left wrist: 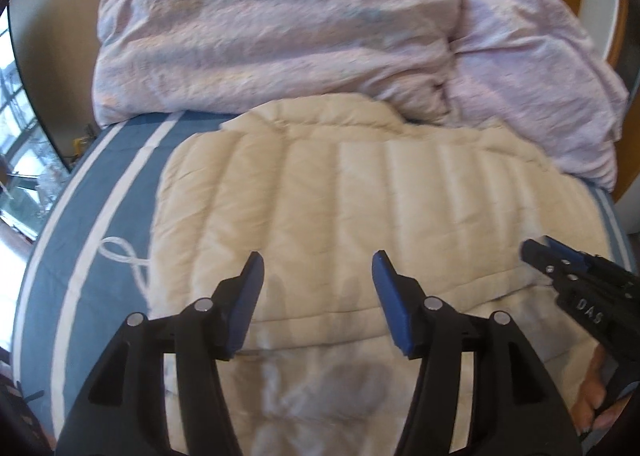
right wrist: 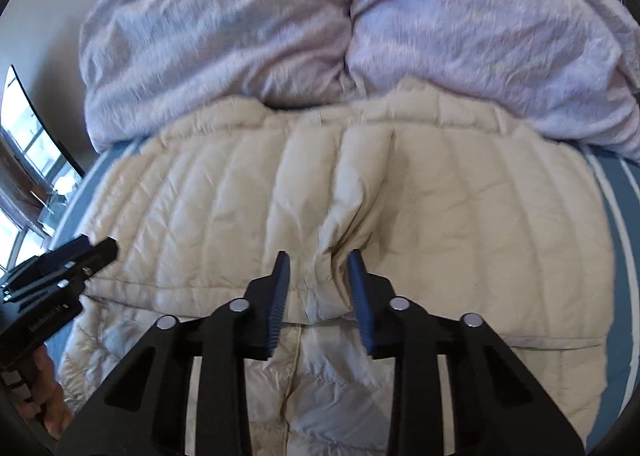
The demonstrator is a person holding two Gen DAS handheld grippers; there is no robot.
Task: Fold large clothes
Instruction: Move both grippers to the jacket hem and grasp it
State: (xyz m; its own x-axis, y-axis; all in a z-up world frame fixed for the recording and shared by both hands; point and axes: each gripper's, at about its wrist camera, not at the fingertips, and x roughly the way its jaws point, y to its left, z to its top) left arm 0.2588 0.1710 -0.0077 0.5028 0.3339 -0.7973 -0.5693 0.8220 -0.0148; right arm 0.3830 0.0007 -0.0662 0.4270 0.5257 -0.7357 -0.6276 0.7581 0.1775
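Two grippers work over one cream quilted jacket [left wrist: 360, 192] spread across the middle of both views. Low in the left wrist view, the left gripper [left wrist: 318, 262] hangs above the jacket with its blue pads well apart and nothing between them. Low in the right wrist view, the right gripper [right wrist: 319, 262] has its jaws drawn in around a raised pucker of the jacket's fabric; the pads sit close on either side of that fold, but I cannot tell whether they actually press it. Each gripper also shows at the edge of the other's view, with part of a hand [left wrist: 596, 404] below it at lower right in the left wrist view. The jacket lies folded over on itself, one upper layer ending in a straight edge just ahead of the fingers. Under it is one blue bedsheet with white stripes [left wrist: 100, 192]. Farther up, two lilac pillows [right wrist: 224, 40] sit side by side, touching the jacket's far edge.
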